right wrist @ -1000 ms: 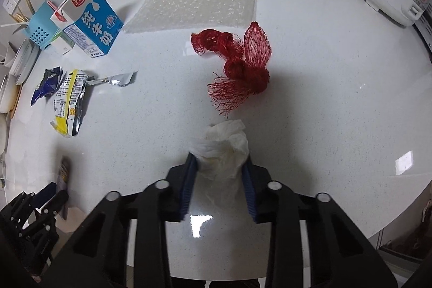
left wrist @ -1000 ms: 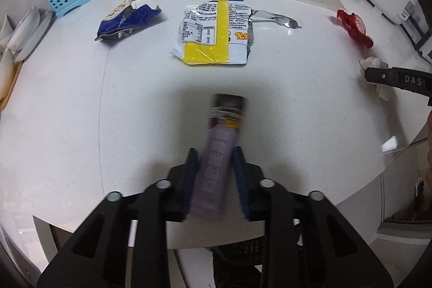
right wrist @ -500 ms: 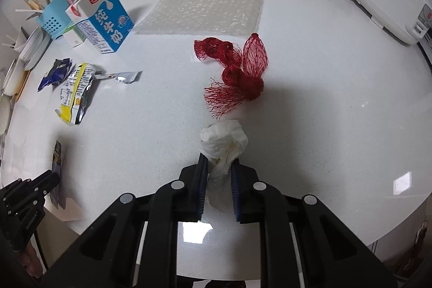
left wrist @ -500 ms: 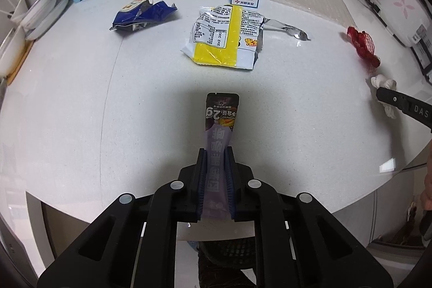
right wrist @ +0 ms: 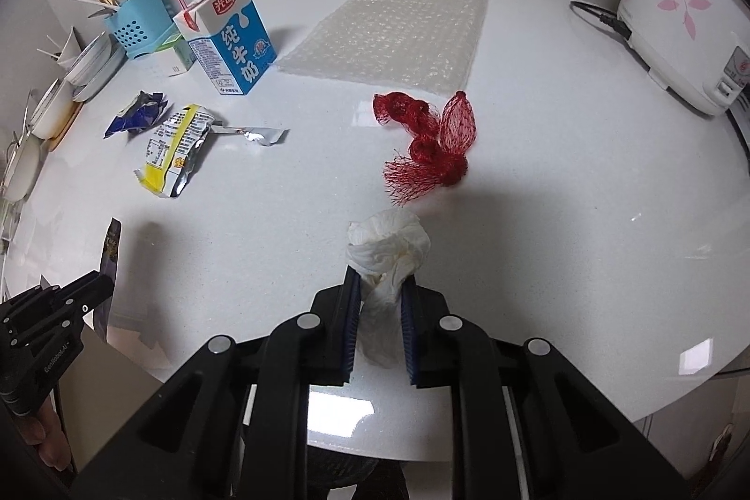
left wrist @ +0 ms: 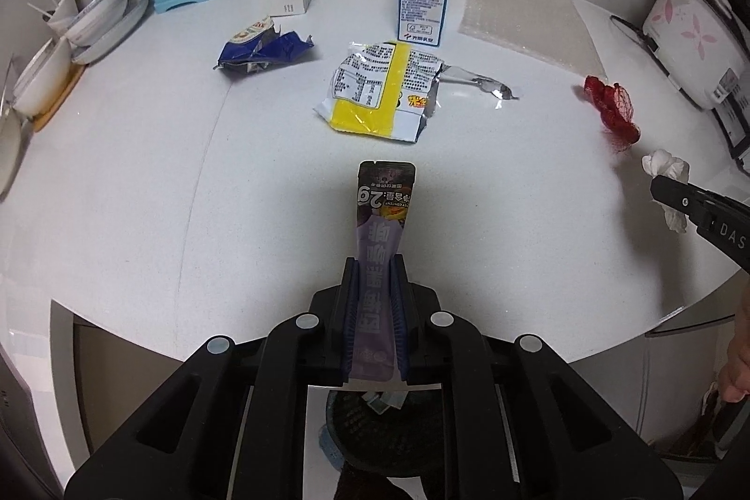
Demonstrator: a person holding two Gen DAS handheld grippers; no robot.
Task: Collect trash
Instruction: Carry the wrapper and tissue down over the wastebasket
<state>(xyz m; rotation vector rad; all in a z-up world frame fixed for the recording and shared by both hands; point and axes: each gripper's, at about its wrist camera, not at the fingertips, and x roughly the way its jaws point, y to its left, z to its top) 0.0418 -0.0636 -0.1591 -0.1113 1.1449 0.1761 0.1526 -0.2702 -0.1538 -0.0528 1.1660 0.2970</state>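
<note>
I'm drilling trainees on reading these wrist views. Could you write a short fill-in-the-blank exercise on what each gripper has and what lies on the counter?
1. The left gripper is shut on a ____ snack packet.
2. The right gripper is shut on a crumpled white ____.
3. The mesh net on the counter is ____.
4. The milk carton stands ____.

Missing words: purple; tissue; red; upright
</note>
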